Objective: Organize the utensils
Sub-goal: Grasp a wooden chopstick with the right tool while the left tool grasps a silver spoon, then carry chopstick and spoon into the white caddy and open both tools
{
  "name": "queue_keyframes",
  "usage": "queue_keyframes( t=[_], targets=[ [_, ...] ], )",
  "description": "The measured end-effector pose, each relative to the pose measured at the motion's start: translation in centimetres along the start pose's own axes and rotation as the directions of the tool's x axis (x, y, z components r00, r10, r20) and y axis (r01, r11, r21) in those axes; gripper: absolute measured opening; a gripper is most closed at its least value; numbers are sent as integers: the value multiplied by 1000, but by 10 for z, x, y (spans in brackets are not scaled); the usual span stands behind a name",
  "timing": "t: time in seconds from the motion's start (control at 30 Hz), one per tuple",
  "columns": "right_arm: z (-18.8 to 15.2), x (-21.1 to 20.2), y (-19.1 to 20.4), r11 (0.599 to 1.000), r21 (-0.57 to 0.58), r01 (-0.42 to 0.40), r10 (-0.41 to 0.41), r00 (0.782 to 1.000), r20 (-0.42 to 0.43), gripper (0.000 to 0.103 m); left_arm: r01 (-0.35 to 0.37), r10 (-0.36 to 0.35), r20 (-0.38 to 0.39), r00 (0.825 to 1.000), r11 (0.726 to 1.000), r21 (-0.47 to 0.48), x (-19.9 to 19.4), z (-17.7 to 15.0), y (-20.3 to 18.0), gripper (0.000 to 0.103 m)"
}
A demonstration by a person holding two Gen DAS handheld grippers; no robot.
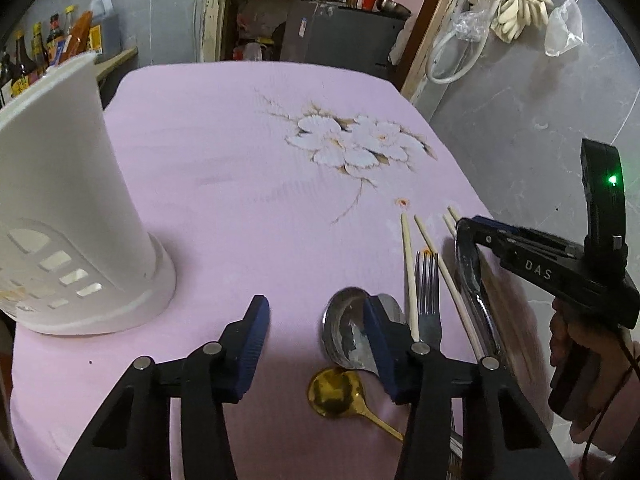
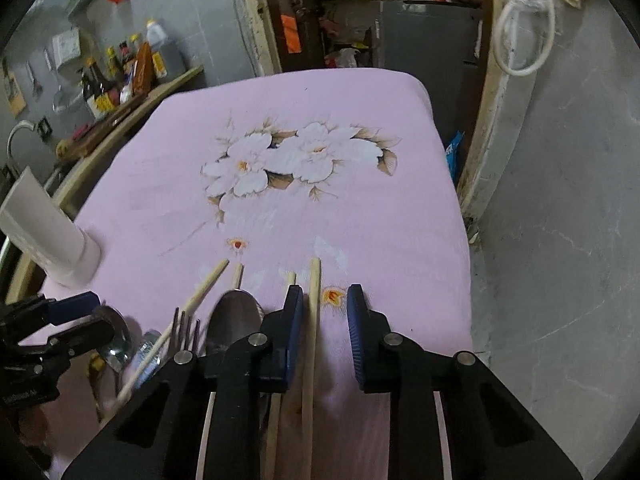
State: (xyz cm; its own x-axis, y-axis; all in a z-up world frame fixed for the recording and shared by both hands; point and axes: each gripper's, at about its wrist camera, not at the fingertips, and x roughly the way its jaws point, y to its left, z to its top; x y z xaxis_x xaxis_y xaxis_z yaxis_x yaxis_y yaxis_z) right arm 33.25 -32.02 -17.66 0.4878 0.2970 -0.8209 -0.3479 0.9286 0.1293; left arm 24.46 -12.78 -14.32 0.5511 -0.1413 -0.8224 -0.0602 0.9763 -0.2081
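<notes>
Left hand-held gripper (image 1: 316, 344): jaws partly apart, nothing clamped; one pad over the steel spoon (image 1: 346, 328), gold spoon (image 1: 336, 392) just below.
Right hand-held gripper (image 2: 326, 332): narrow, straddling one chopstick (image 2: 313, 320); pads not yet pressing it.
Utensils: fork (image 1: 427, 292), spoons and chopsticks lying close together on the pink surface (image 1: 240, 160); white holder (image 1: 68, 216) standing well apart.
Risk: crowded pieces, so closing could nudge the neighbouring chopstick or spoon; thin stick may roll or slip out.
Left view only: holder's slotted base, gold spoon.
Right view only: chopstick between the jaws.
</notes>
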Motion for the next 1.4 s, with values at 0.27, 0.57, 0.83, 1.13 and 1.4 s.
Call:
queue_keyframes(
  t=[0.27,0.57,0.83,1.13,1.4],
  targets=[
    [4,0,-5,999,-39,13,-14,999,-42,18,26,-27,-35,999,999,-23,3,-2,1,22],
    [12,0,3,999,-30,15,-17,998,-59,4,39,-41,-35,999,998,-43,-2,-1,-2,4],
    [4,-56,-30,985,139,-105,89,990,114,4,33,-33,45,998,999,-18,-29,6,-9,4],
    [-4,-128,-34,958,233,-167,91,947,307,4,21,-30,138,990,998,66,-56,7,-24,3],
    [-8,-168,-8,911,272,-309,133,846,515,4,-33,-5,289,957,991,128,-107,19,-24,3]
  ],
)
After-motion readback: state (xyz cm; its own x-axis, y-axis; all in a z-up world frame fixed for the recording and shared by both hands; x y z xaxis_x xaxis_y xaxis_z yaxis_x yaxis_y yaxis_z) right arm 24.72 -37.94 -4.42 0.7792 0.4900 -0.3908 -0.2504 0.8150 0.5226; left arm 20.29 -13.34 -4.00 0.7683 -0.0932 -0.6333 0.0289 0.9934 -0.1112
